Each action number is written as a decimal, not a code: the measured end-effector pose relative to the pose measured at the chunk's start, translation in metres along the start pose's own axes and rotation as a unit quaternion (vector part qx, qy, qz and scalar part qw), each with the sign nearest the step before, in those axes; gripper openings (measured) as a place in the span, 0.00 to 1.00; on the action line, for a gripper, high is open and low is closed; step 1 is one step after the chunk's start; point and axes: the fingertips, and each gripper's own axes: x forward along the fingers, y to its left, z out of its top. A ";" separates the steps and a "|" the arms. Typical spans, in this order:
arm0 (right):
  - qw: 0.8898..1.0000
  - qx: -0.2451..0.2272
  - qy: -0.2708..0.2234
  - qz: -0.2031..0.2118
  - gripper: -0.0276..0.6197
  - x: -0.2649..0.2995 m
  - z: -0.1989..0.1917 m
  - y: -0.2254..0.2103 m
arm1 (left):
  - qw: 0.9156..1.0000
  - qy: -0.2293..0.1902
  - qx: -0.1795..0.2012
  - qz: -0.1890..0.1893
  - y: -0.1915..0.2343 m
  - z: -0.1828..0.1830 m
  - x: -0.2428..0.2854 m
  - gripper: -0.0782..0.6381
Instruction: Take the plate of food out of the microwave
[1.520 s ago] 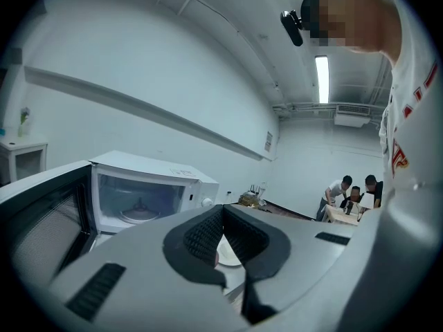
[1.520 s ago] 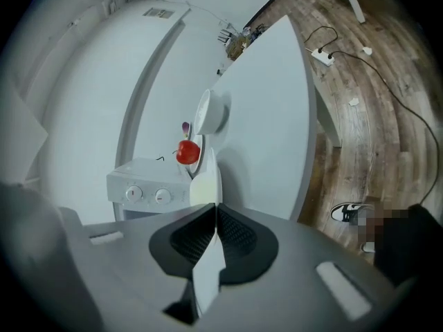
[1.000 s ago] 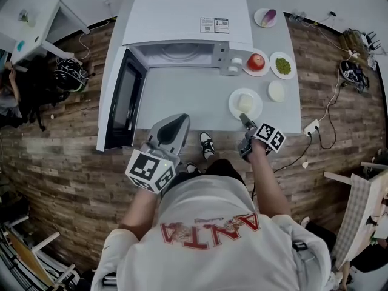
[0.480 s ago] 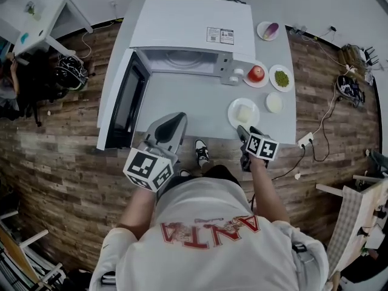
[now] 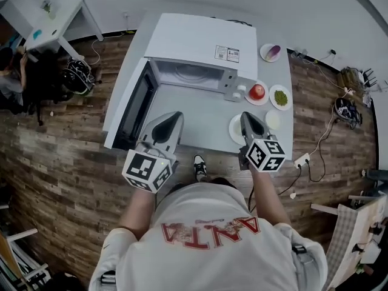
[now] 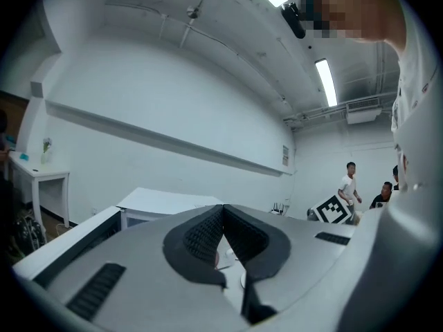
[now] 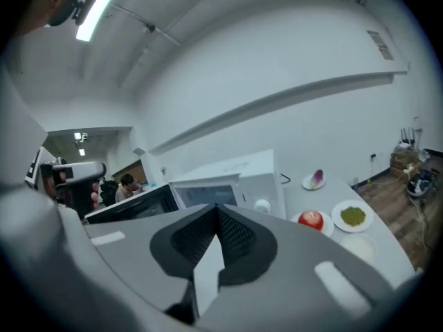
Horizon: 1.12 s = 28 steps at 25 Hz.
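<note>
The white microwave (image 5: pixel 203 44) stands at the back of the grey table (image 5: pixel 200 111), its door (image 5: pixel 134 105) swung open to the left and its cavity (image 5: pixel 191 74) holding only the turntable. A white plate of pale food (image 5: pixel 233 128) rests on the table near the front edge, largely hidden under my right gripper (image 5: pixel 247 116). That gripper hovers above the plate; its jaws have just been closing and stand shut with nothing between them. My left gripper (image 5: pixel 174 117) hangs over the table's front, left of the plate, jaws together and empty. The right gripper view shows the microwave (image 7: pixel 232 182) beyond the right gripper (image 7: pixel 217 209).
Right of the microwave sit a plate with a red apple (image 5: pixel 257 92), a plate of green food (image 5: pixel 280 97), a plate with a purple item (image 5: pixel 271 52) and a small white dish (image 5: pixel 273 121). A power strip (image 5: pixel 301 160) lies on the wooden floor. People stand far off.
My right gripper has risen from the plate's near rim, rolled its marker cube upward and closed its jaws. The plate stays on the table. My left gripper has lifted slightly.
</note>
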 end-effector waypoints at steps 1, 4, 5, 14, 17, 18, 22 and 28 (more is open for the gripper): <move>1.000 -0.011 -0.014 0.013 0.05 -0.001 0.012 0.011 | 1.000 -0.005 0.003 0.004 0.001 0.005 -0.002 0.12; 0.997 -0.041 -0.046 0.051 0.05 -0.006 0.043 0.042 | 1.000 -0.017 0.010 0.013 0.005 0.020 -0.008 0.12; 0.995 -0.048 -0.055 0.063 0.05 -0.008 0.051 0.052 | 1.000 -0.020 0.012 0.016 0.006 0.024 -0.011 0.12; 0.984 -0.081 -0.089 0.130 0.05 -0.023 0.091 0.105 | 0.999 -0.036 0.022 0.027 0.012 0.041 -0.022 0.12; 0.984 -0.077 -0.088 0.132 0.05 -0.023 0.092 0.107 | 0.999 -0.036 0.024 0.024 0.011 0.042 -0.022 0.12; 0.984 -0.078 -0.086 0.132 0.05 -0.022 0.092 0.108 | 0.999 -0.036 0.024 0.024 0.011 0.042 -0.022 0.12; 0.984 -0.080 -0.082 0.137 0.05 -0.020 0.091 0.112 | 0.999 -0.035 0.025 0.022 0.011 0.042 -0.023 0.12; 0.984 -0.079 -0.078 0.142 0.05 -0.019 0.090 0.116 | 0.999 -0.036 0.022 0.024 0.012 0.042 -0.026 0.12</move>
